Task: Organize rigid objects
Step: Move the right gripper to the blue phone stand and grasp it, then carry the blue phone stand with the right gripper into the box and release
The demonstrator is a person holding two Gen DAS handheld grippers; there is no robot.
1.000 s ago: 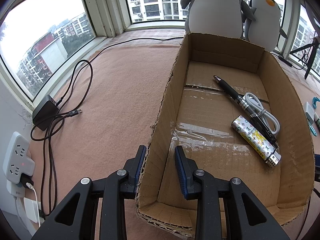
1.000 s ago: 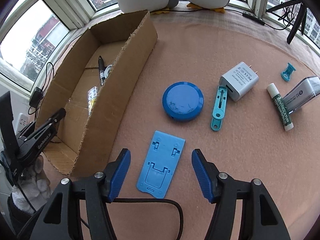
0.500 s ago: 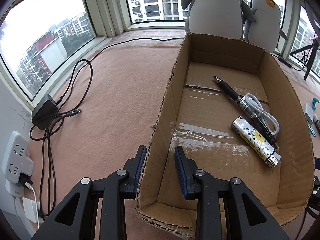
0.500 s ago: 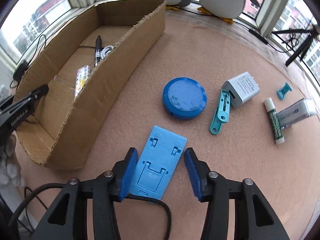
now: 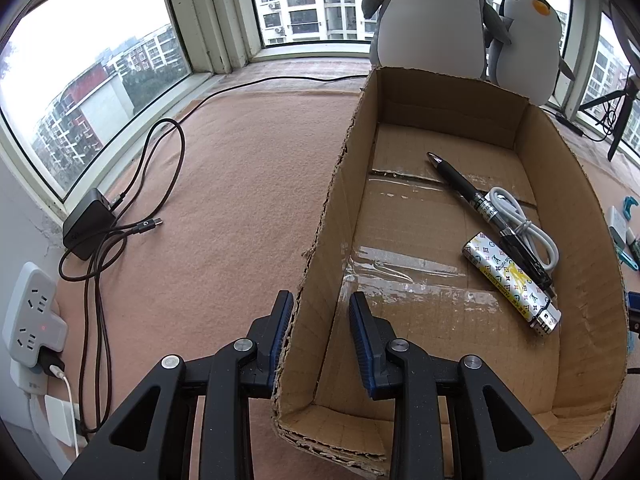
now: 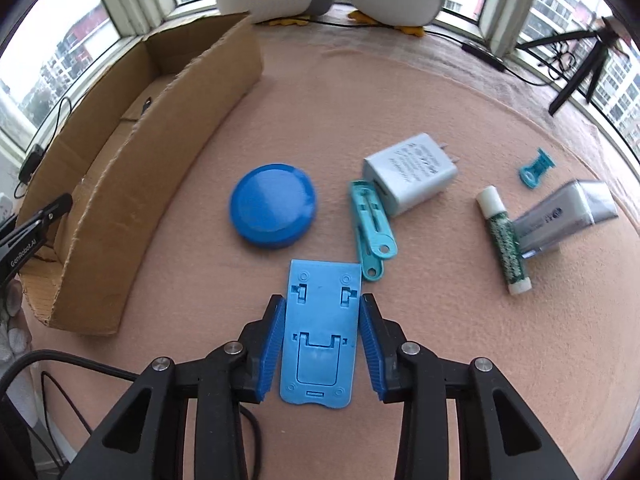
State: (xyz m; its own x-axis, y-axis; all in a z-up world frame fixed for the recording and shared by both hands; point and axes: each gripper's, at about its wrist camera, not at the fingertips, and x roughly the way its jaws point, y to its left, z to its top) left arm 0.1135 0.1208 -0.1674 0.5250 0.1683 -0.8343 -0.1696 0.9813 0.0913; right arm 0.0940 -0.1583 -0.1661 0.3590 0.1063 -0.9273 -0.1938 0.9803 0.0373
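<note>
A flat blue phone stand (image 6: 320, 332) lies on the pink cloth, between the pads of my right gripper (image 6: 322, 300). The jaws are closing and the pads meet the stand's two long edges. Beyond it lie a round blue disc (image 6: 274, 206), a teal clip (image 6: 372, 236), a white charger (image 6: 410, 172), a green glue stick (image 6: 504, 240) and a silver case (image 6: 564, 212). My left gripper (image 5: 320, 296) is shut on the left wall of the cardboard box (image 5: 332, 216). In the box are a black pen (image 5: 472, 196), a white cable (image 5: 524, 224) and a patterned lighter (image 5: 508, 280).
Two plush penguins (image 5: 432, 16) stand behind the box by the window. A black adapter (image 5: 86, 222) with looped cable and a white power strip (image 5: 32, 316) lie at the left. A tripod (image 6: 580, 68) stands at the far right. A small teal clip (image 6: 536, 168) lies near the silver case.
My right gripper has come forward over the blue stand and its jaws have narrowed onto the stand's edges. The left gripper and the box have not moved.
</note>
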